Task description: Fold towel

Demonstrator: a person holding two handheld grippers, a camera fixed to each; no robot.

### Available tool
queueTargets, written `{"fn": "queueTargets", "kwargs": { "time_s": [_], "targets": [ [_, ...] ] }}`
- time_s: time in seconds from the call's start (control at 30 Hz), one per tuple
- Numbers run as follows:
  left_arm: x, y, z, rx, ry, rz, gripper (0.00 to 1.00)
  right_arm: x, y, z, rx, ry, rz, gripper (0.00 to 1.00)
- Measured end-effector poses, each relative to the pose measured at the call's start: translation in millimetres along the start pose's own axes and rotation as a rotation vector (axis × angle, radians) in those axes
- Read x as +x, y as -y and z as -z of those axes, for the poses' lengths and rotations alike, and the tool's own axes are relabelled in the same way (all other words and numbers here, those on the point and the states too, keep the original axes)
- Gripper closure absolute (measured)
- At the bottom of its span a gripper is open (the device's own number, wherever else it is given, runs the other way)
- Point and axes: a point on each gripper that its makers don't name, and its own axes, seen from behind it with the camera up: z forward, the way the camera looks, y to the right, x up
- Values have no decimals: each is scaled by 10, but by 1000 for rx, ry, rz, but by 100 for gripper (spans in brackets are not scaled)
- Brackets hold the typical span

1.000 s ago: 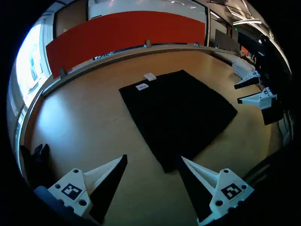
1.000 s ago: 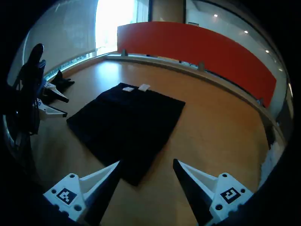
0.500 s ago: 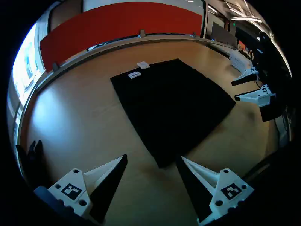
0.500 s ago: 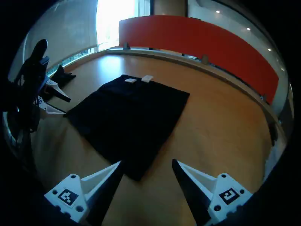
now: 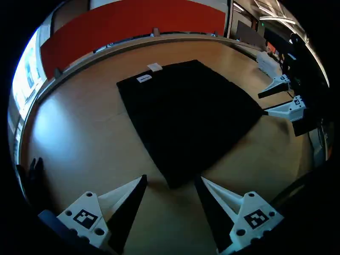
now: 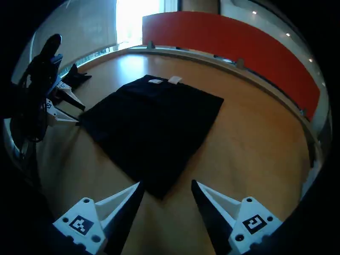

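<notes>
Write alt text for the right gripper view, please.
A black towel lies flat on a wooden table, its near corner between the open fingers of the right gripper. The left gripper is close to the towel's left corner.

A red partition [image 5: 127,21] edges the wooden table [image 5: 76,127] beside a bright window [image 6: 136,19].

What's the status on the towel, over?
Both open: left gripper, right gripper, each at a near corner. Black towel flat, unfolded, on table. Two white tags at far edge.
</notes>
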Motion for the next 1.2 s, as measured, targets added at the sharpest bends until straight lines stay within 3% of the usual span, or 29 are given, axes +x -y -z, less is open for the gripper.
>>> {"fn": "queueTargets", "kwargs": {
  "time_s": [0.33,0.93,1.2],
  "targets": [
    [1,-10,-16,9,2,-11,20,-48,31,-41,19,19,-13,27],
    [4,-52,-10,18,16,-4,36,-77,44,-59,37,31,-24,46],
    [7,-81,-10,14,30,-10,46,-70,48,-59,45,37,-35,68]
  ]
}}
